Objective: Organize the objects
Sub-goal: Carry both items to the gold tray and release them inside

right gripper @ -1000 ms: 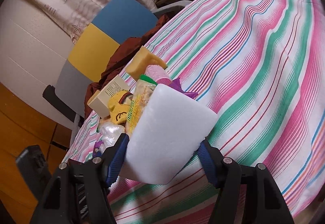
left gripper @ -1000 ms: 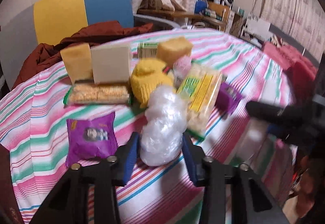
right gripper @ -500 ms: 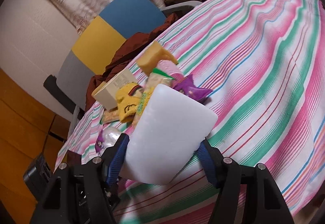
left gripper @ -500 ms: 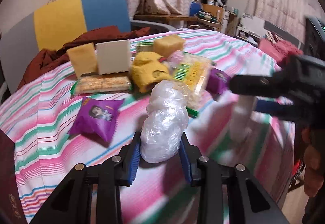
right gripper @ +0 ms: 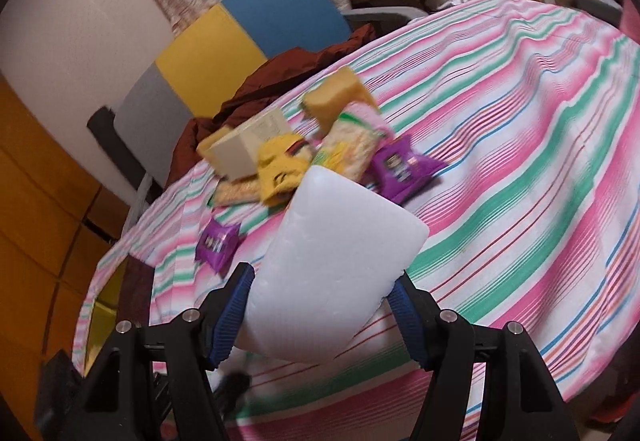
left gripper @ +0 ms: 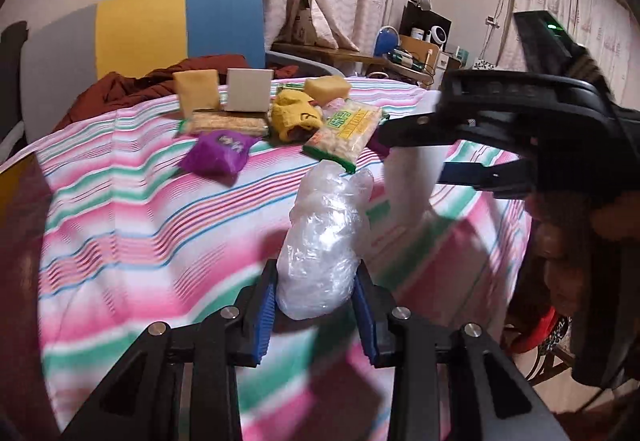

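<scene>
My left gripper (left gripper: 316, 305) is shut on a crumpled clear plastic bag (left gripper: 324, 245) and holds it above the striped tablecloth (left gripper: 132, 225). My right gripper (right gripper: 320, 305) is shut on a white foam block (right gripper: 336, 273), lifted above the table; it also shows in the left wrist view (left gripper: 416, 177), at the right. A pile lies at the far side: a purple snack packet (left gripper: 218, 157), a cracker pack (left gripper: 348, 129), a yellow knit toy (left gripper: 294, 115), a white box (left gripper: 248, 89), and yellow sponges (left gripper: 196, 89).
A second purple packet (right gripper: 400, 167) lies beside the pile. A blue, yellow and grey chair (left gripper: 172, 29) with a brown cloth (left gripper: 132, 89) stands behind the table. A cluttered desk (left gripper: 404, 53) stands at the back right. The table edge drops off near both grippers.
Both grippers have pulled back from the pile with their loads. The left gripper has drawn the plastic bag toward the near edge; the right has lifted the foam block higher.
</scene>
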